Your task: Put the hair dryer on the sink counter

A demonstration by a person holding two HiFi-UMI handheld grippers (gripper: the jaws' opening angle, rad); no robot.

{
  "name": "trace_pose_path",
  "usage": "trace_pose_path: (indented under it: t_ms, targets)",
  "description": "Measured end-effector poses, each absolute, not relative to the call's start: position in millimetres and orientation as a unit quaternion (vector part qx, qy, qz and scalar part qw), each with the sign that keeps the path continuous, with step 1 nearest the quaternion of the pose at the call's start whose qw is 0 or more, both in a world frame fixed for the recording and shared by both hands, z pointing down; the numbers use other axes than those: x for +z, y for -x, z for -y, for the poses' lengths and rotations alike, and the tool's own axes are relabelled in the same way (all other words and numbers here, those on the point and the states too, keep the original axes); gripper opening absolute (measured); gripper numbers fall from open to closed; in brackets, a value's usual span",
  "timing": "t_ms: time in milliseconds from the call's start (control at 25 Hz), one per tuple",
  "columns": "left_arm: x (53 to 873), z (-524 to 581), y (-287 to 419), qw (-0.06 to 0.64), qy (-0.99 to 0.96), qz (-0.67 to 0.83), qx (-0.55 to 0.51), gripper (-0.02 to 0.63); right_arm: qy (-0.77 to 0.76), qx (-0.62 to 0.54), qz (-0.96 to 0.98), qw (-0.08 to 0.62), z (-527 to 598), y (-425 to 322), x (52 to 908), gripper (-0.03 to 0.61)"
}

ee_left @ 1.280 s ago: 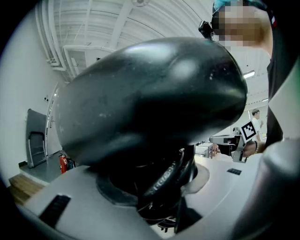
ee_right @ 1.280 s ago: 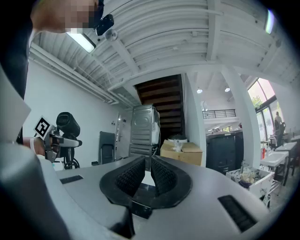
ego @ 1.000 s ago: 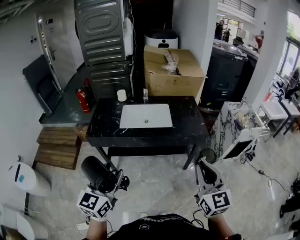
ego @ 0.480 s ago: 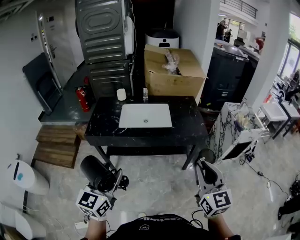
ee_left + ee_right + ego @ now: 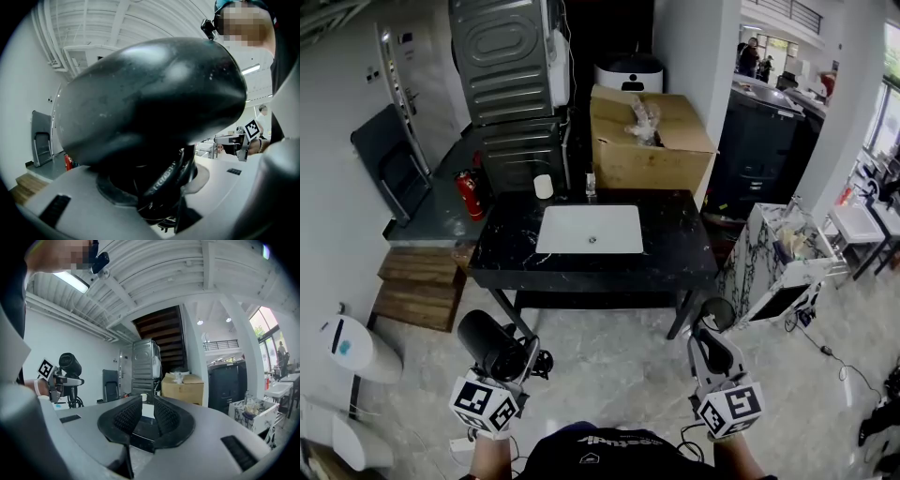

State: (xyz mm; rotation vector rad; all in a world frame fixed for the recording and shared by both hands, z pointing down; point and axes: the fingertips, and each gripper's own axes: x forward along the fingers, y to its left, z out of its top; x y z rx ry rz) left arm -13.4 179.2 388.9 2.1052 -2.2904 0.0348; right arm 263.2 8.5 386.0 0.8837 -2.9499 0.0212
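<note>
A black hair dryer (image 5: 487, 339) is clamped in the left gripper (image 5: 523, 364), held low over the floor, well short of the black sink counter (image 5: 680, 248). The right gripper (image 5: 712, 328) is alongside, its jaws slightly apart and empty.

- The bench (image 5: 675, 253) is a black stone top with white veins, on dark legs that stand on the floor
- A white rectangular basin (image 5: 590, 230) is sunk into its middle
- A white cup (image 5: 544, 187) stands at its back edge, left of the basin
- A small bottle-like thing (image 5: 591, 186) stands behind the basin
- The floor (image 5: 619, 366) is pale glossy stone; wooden steps (image 5: 417, 286) lie on it, left of the bench
</note>
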Motion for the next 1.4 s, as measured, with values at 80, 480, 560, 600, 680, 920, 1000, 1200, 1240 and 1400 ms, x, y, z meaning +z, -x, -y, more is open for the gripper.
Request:
trace_pose_path:
  t_ms: [80,480,560,600,680,920,1000,1200,1240,1400]
  targets:
    - [390,-175,13,0.018,-0.672,0.74,0.016,0.215,-0.285,0.012,0.958,0.026,-1,-266,389,0.091]
    - [411,-122,57,0.029,-0.671,0.74,0.021,0.215,-0.278,0.02,0.959,0.042,49,-218,403,0.091]
    - [416,-100,78,0.034,-0.674,0.738,0.015,0.215,-0.282,0.018,0.958,0.047,66,-199,404,0.091]
    - [418,-89,89,0.035,-0.676,0.736,0.011,0.215,-0.284,0.016,0.957,0.049,75,-188,404,0.091]
    - [418,-65,113,0.034,-0.682,0.73,0.005,0.215,-0.289,0.009,0.956,0.049,97,-164,400,0.091]
    - [404,7,195,0.019,-0.701,0.713,0.003,0.215,-0.29,0.026,0.956,0.019,164,-77,376,0.089]
    - [399,25,219,0.017,-0.704,0.71,-0.001,0.215,-0.289,0.028,0.957,0.017,180,-52,371,0.079]
    - [398,60,266,0.024,-0.712,0.702,-0.002,0.215,-0.291,0.039,0.956,0.007,209,-6,365,0.066]
    - [400,68,272,0.025,-0.714,0.7,0.002,0.215,-0.294,0.041,0.955,0.005,214,-1,365,0.066]
    - [413,96,284,0.047,-0.714,0.698,0.011,0.215,-0.295,0.053,0.954,0.011,236,6,370,0.064]
